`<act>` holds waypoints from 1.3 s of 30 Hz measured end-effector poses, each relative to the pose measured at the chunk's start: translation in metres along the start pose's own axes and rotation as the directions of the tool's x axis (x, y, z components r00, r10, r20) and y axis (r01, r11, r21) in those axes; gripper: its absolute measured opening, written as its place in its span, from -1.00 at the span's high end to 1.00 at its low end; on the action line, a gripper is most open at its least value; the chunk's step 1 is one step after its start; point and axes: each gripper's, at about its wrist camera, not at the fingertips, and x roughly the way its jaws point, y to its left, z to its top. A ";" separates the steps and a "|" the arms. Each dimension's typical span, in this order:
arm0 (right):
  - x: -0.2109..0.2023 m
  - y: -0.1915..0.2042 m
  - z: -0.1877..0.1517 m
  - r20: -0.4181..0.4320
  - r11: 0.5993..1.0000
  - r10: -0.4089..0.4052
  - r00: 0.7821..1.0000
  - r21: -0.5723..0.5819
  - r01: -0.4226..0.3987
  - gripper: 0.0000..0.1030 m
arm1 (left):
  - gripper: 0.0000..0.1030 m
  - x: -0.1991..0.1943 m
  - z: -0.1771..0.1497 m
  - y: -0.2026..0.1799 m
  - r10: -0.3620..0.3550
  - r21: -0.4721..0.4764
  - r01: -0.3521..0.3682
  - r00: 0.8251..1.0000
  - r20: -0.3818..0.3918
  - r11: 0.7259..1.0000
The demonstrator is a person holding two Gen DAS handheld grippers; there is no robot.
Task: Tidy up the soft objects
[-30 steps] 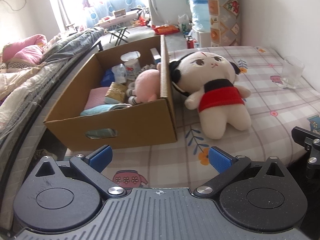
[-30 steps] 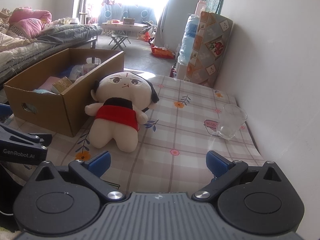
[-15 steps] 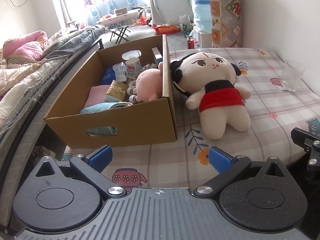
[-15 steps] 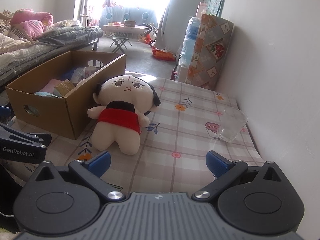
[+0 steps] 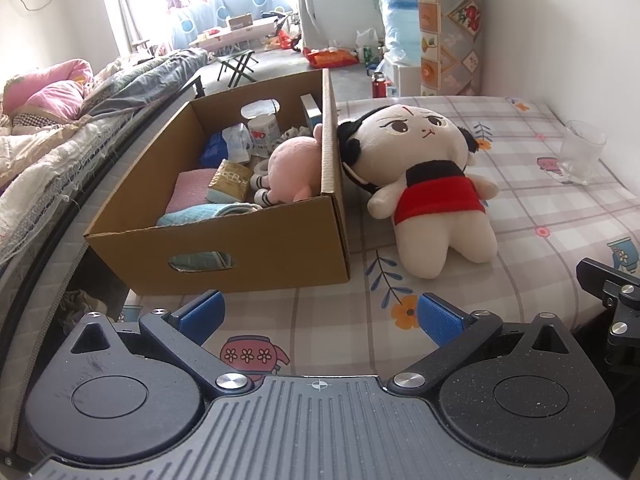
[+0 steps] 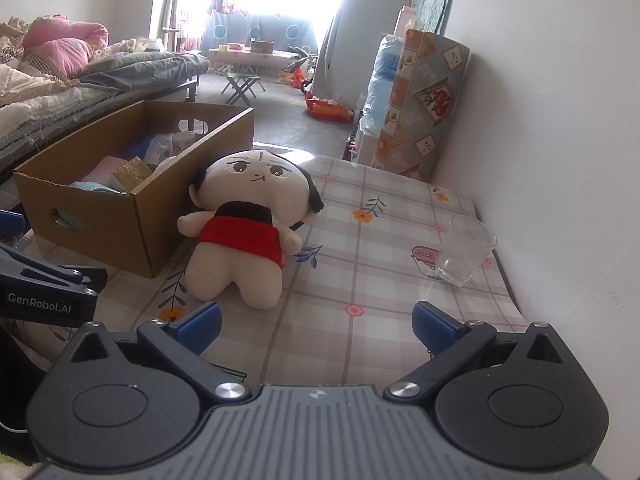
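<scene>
A cream plush doll in a red dress (image 5: 430,184) lies on its back on the checked tablecloth, its head against the right wall of an open cardboard box (image 5: 256,248). It also shows in the right wrist view (image 6: 244,232), beside the box (image 6: 100,216). Inside the box lie a pink plush toy (image 5: 294,172), folded cloths and small packets. My left gripper (image 5: 320,316) is open and empty, short of the box and doll. My right gripper (image 6: 316,326) is open and empty, just short of the doll's feet.
A clear plastic cup (image 6: 464,250) stands near the right table edge by the white wall; it also shows in the left wrist view (image 5: 580,152). A bed with quilts (image 5: 48,140) runs along the left. The left gripper's body (image 6: 44,292) sits left of mine.
Both grippers have drawn slightly back and up from the table, so the doll and box look a little smaller. Nothing on the table moved; both grippers stay open.
</scene>
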 end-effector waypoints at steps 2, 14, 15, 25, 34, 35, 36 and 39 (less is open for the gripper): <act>0.000 0.000 0.000 0.001 1.000 -0.001 1.000 0.000 0.001 -1.00 | -1.00 0.000 0.000 -0.001 -0.003 -0.002 0.003 1.000 -0.003 1.000; 0.001 0.002 0.000 -0.003 1.000 0.000 1.000 -0.006 0.000 -1.00 | -1.00 0.001 0.000 -0.001 -0.011 -0.005 0.011 1.000 -0.008 1.000; 0.001 0.002 0.000 -0.002 1.000 0.000 1.000 -0.007 0.000 -1.00 | -1.00 0.001 0.000 -0.001 -0.012 -0.006 0.012 1.000 -0.008 1.000; 0.001 0.002 0.002 0.001 1.000 -0.002 1.000 -0.013 0.002 -1.00 | -1.00 0.002 0.000 0.000 -0.009 -0.007 0.009 1.000 -0.008 1.000; 0.001 0.002 0.002 0.002 1.000 -0.003 1.000 -0.008 0.003 -1.00 | -1.00 0.003 0.000 0.000 -0.010 -0.003 0.010 1.000 -0.010 1.000; 0.001 0.002 0.002 0.002 1.000 -0.003 1.000 -0.008 0.003 -1.00 | -1.00 0.003 0.000 0.000 -0.011 -0.003 0.011 1.000 -0.011 1.000; 0.001 0.002 0.001 0.002 1.000 -0.003 1.000 -0.008 0.003 -1.00 | -1.00 0.004 0.000 0.000 -0.012 -0.003 0.012 1.000 -0.012 1.000; 0.001 0.002 0.001 0.002 1.000 -0.003 1.000 -0.008 0.003 -1.00 | -1.00 0.004 0.000 0.000 -0.013 -0.003 0.013 1.000 -0.012 1.000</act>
